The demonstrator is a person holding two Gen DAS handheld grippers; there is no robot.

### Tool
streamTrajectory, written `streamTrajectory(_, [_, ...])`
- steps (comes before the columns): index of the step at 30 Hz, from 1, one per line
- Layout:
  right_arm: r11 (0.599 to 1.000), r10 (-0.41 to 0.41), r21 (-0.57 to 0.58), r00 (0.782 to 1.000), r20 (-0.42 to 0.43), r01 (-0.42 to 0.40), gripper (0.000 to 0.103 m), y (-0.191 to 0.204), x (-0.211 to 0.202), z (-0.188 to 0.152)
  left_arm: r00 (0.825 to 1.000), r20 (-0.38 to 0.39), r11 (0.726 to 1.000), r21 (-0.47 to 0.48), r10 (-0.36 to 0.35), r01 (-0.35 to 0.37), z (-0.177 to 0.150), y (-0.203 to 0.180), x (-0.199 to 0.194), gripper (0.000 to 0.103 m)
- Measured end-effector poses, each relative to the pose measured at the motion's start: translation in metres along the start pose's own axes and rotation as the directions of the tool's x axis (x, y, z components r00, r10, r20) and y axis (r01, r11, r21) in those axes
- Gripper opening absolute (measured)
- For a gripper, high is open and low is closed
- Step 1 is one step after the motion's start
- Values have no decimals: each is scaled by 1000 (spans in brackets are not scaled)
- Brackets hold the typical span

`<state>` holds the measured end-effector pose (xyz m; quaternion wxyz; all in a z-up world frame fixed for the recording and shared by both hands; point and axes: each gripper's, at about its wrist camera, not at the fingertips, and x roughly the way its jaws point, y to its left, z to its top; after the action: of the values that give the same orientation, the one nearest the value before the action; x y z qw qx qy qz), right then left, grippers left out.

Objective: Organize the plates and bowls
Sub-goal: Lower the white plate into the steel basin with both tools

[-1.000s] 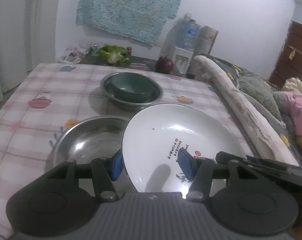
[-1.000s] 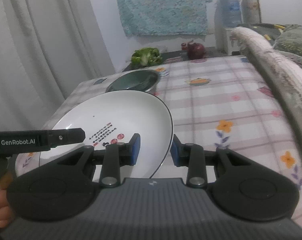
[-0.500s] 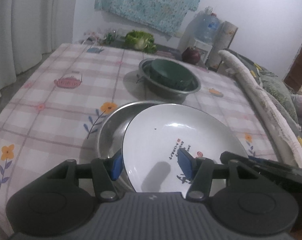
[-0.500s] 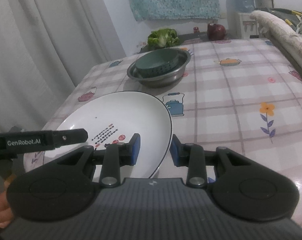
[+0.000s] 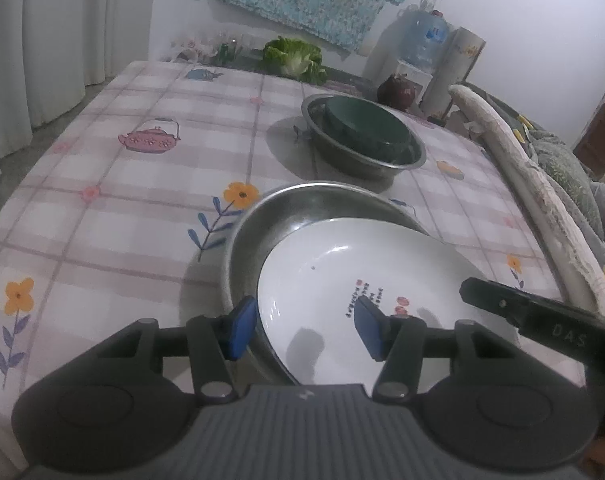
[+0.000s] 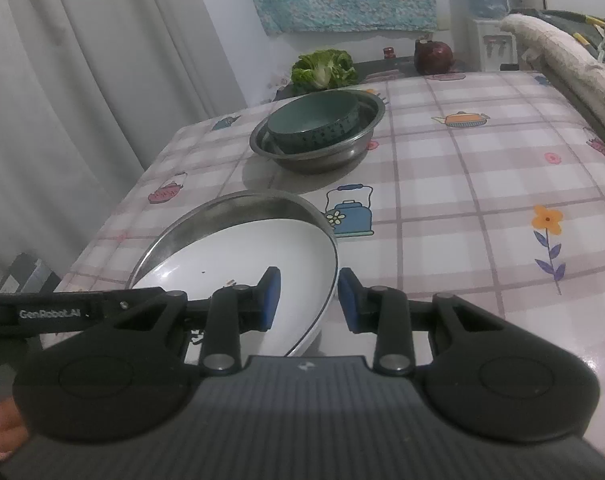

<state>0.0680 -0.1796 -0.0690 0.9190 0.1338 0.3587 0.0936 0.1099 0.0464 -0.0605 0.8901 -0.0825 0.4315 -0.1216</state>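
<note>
A white plate (image 5: 362, 264) with small red and black print hangs tilted over a shallow steel pan (image 5: 302, 200), its far edge low inside the pan. My left gripper (image 5: 305, 328) is shut on the plate's near-left rim, one blue pad outside and one on the inner face. My right gripper (image 6: 309, 302) is shut on the right rim of the same plate (image 6: 242, 248), above that pan (image 6: 222, 204). Each gripper's black finger shows at the edge of the other's view. Farther back, a dark green bowl (image 5: 362, 124) sits inside a steel bowl (image 5: 382, 164).
The table wears a checked cloth (image 5: 142, 208) printed with flowers and teapots. A cabbage (image 6: 322, 68) and a dark red pot (image 6: 432, 56) stand beyond its far edge. Curtains hang at the left. A rolled blanket (image 5: 522, 184) runs along the right side.
Both grippers have carried the white plate forward and down. It stood beside and above the steel pan before; now it hangs over the pan with its far edge inside.
</note>
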Motion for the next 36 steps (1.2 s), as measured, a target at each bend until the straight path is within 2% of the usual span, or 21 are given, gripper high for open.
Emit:
streamTrajectory(1, [1000, 5, 2, 1000, 5, -5, 32, -1, -1, 0, 1000, 3, 1000, -1, -4, 4, 1, 1, -2, 56])
streamTrajectory(3, [1000, 13, 2, 1000, 19, -13, 33, -1, -4, 2, 1000, 21, 1000, 11, 10, -11, 2, 1, -8, 63])
streamTrajectory(8, [999, 23, 23, 999, 40, -24, 35, -7, -8, 5, 996, 89, 998, 44, 30, -34, 6, 3, -25, 68])
streamTrajectory(10, [999, 34, 42, 999, 38, -35, 37, -10, -6, 5, 991, 109, 996, 47, 73, -78, 6, 5, -24, 70])
streamTrajectory(13, [997, 35, 69, 999, 24, -36, 38, -14, 0, 5, 989, 93, 993, 32, 111, -114, 9, 11, -11, 70])
streamTrajectory(19, [990, 45, 137, 999, -15, -43, 40, -24, 19, 2, 990, 40, 990, 26, 136, -137, 14, 19, 23, 70])
streamTrajectory(26, [977, 114, 190, 991, -65, -100, 40, -31, 46, 4, 997, -5, 997, 18, 77, -77, 20, 11, 42, 63])
streamTrajectory(29, [974, 156, 176, 986, -61, -143, 40, -28, 46, 6, 993, -7, 992, 36, 119, -118, 20, 2, 44, 65])
streamTrajectory(31, [978, 153, 153, 986, -63, -141, 40, -26, 46, 7, 991, -14, 991, 35, 131, -130, 20, -2, 45, 66])
streamTrajectory(36, [975, 153, 172, 987, -55, -141, 41, -41, 40, 9, 994, -47, 994, 37, 101, -99, 22, -16, 48, 66])
